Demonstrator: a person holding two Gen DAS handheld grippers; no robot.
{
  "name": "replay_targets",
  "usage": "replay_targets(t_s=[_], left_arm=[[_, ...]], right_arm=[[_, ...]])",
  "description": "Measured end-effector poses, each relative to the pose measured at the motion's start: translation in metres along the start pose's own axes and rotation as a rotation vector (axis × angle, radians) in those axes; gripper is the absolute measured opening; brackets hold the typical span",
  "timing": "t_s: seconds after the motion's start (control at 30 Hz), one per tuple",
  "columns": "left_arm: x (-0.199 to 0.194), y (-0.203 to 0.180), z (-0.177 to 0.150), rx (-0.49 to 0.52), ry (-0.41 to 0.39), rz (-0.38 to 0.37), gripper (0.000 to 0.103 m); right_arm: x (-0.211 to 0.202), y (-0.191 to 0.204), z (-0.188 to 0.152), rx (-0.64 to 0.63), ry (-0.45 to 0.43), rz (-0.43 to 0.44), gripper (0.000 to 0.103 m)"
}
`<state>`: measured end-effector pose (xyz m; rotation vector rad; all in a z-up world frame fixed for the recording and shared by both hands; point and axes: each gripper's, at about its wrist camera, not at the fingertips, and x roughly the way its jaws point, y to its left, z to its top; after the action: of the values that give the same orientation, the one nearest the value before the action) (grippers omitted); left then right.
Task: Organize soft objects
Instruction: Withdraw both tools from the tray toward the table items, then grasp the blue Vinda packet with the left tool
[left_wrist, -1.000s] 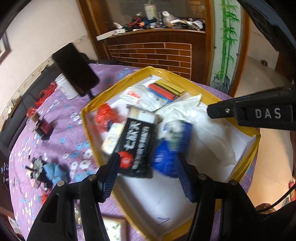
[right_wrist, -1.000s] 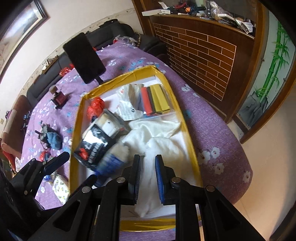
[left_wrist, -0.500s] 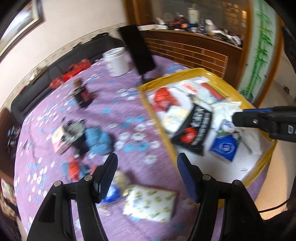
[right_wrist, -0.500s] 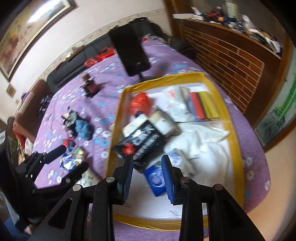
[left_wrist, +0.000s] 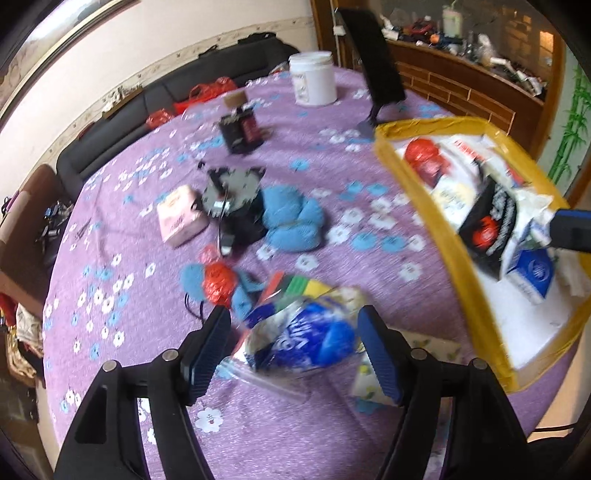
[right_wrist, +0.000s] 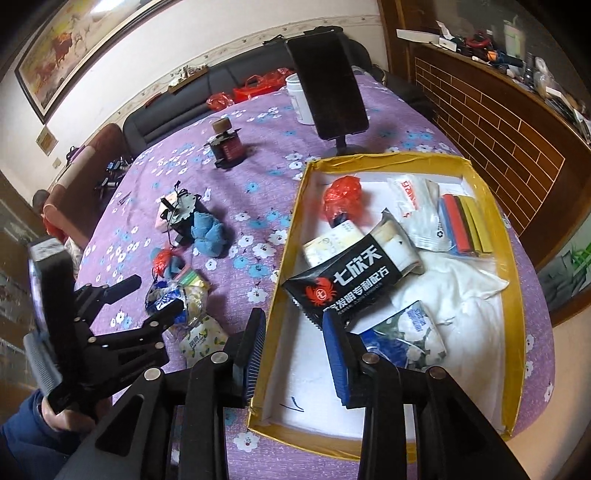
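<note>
I'm lining up my left gripper (left_wrist: 291, 341), fingers wide, around the blue packet (left_wrist: 303, 339) lying on the purple tablecloth (left_wrist: 332, 229) beside the yellow-rimmed tray (right_wrist: 511, 258). My right gripper (right_wrist: 297, 350) hovers half open, empty, over the tray's edge. Next: close gently (crinkly plastic may slip), then carry it across.

Glossy crinkled plastic packet (left_wrist: 303, 343); matt purple floral tablecloth (left_wrist: 332, 229); yellow-taped cardboard tray (right_wrist: 291, 273).
</note>
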<state>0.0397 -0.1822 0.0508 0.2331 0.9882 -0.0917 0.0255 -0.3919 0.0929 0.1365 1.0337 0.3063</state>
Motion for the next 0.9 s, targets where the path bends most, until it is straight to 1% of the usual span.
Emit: replay_targets(t_s=[0.1,0.13,0.37,0.4,0.43,0.47,0.5,0.53,0.7,0.73,0.9], left_arm=[[0.011,0.001,-0.004,0.003,0.032,0.003,0.072],[0.013,0.001,-0.004,0.004,0.033,0.007,0.074],[0.02,-0.003,-0.005,0.012,0.03,0.002,0.074],[0.019,-0.004,-0.006,0.013,0.027,-0.001,0.07],[0.019,-0.004,-0.006,0.014,0.028,-0.009,0.063],[0.019,-0.004,-0.006,0.014,0.03,-0.019,0.06],[0.018,-0.006,-0.005,0.016,0.03,-0.026,0.053],[0.017,-0.007,-0.005,0.02,0.031,-0.028,0.049],[0.013,-0.01,-0.007,0.031,0.025,-0.027,0.044],[0.013,-0.009,-0.007,0.025,0.024,-0.028,0.042],[0.005,0.008,-0.009,-0.03,0.03,-0.052,0.036]], right_arm=[[0.0,0.002,0.0,-0.003,0.002,-0.001,0.035],[-0.001,0.002,0.0,-0.005,0.003,-0.003,0.035],[-0.001,-0.002,-0.002,0.008,0.005,-0.003,0.035],[-0.001,-0.003,-0.003,0.013,0.006,-0.002,0.035],[-0.001,-0.004,-0.003,0.016,0.006,-0.002,0.035],[0.0,-0.004,-0.004,0.018,0.008,0.0,0.035],[0.0,-0.004,-0.004,0.018,0.009,0.001,0.035],[0.0,-0.003,-0.004,0.017,0.01,0.002,0.035],[0.005,0.0,-0.005,0.009,0.02,0.013,0.035],[0.007,0.001,-0.004,0.007,0.023,0.016,0.035],[0.015,0.008,-0.003,-0.014,0.036,0.031,0.035]])
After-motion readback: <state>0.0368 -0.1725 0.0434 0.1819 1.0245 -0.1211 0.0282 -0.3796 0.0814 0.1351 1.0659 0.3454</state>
